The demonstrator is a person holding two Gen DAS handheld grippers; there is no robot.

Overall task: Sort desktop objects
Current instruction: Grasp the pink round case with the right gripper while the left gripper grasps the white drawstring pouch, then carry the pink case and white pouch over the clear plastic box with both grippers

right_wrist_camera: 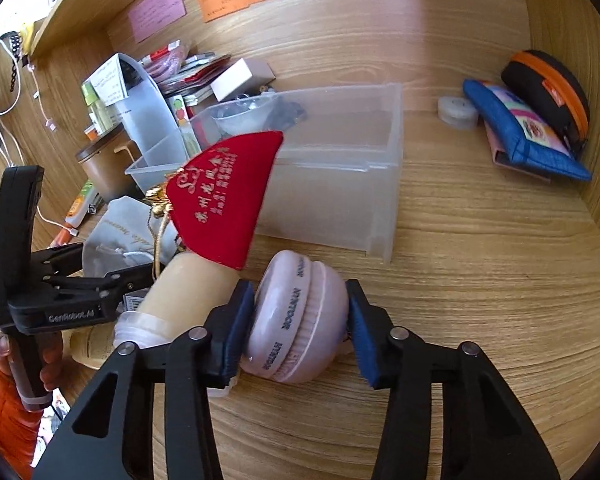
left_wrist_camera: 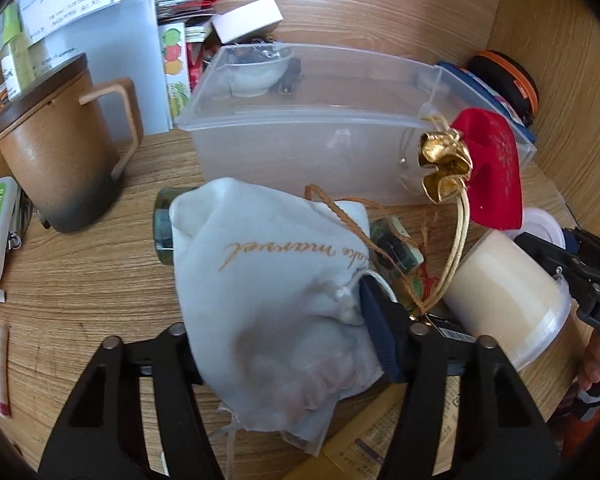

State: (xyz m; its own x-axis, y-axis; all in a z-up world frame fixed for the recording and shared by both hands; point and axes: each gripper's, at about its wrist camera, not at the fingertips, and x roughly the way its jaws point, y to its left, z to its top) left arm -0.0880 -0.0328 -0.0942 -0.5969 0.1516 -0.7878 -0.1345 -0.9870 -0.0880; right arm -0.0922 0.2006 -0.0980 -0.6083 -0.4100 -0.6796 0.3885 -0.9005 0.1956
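Right up against the left tool (left_wrist_camera: pixel 288 344) is a white drawstring pouch (left_wrist_camera: pixel 268 276), clamped btw its pads. Right tool (right_wrist_camera: pixel 300 326) straddles a pink round case (right_wrist_camera: pixel 296 320) on the worktop (right_wrist_camera: pixel 480 280); left pad touches, right pad looks a hair off, so can't tell if it's gripped yet. Just past both: cream jar (right_wrist_camera: pixel 188 284) on its side w/ a red pouch (right_wrist_camera: pixel 224 196) over it. Beyond, clear bin (left_wrist_camera: pixel 320 136) is nearly bare, so imo sorting's barely started, tons of clutter left.
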